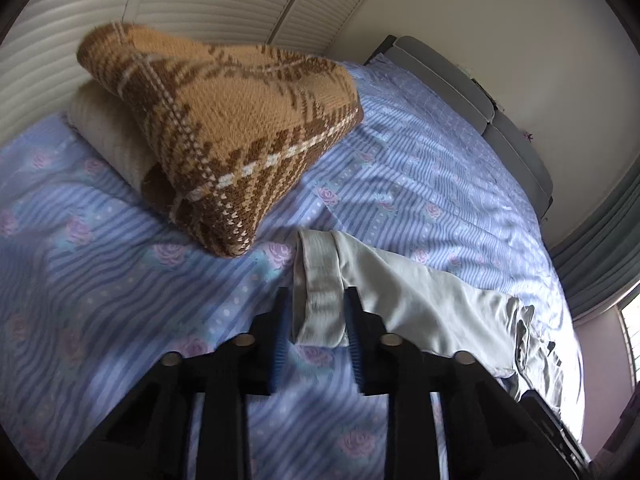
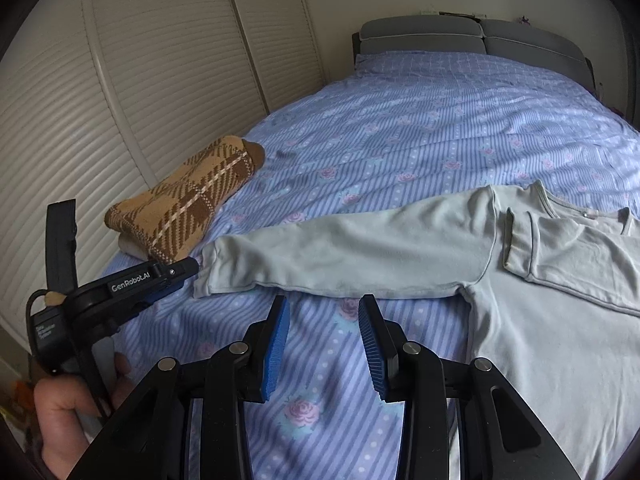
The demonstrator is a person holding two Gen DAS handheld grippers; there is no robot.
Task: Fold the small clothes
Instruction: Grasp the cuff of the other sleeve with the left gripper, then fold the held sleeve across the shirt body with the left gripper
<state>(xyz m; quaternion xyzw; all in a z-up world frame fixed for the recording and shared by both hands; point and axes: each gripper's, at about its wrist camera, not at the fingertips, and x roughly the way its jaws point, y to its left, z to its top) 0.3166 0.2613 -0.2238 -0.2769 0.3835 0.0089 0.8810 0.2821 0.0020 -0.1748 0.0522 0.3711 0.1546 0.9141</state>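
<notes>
A pale grey-green long-sleeved top (image 2: 540, 280) lies flat on the bed, one sleeve (image 2: 340, 256) stretched out to the left, the other folded across the chest. In the left wrist view my left gripper (image 1: 316, 300) is open with its blue pads on either side of the sleeve cuff (image 1: 318, 280), which lies on the sheet. In the right wrist view the left gripper (image 2: 188, 270) shows at the cuff end. My right gripper (image 2: 324, 312) is open and empty, hovering over the sheet just in front of the sleeve.
A folded brown plaid knit (image 1: 224, 128) lies on a cream folded item (image 1: 108, 136) near the bed's left edge, also seen in the right wrist view (image 2: 188, 196). Blue floral sheet (image 2: 420, 128), grey headboard (image 2: 472, 36), slatted wardrobe doors (image 2: 120, 100) at left.
</notes>
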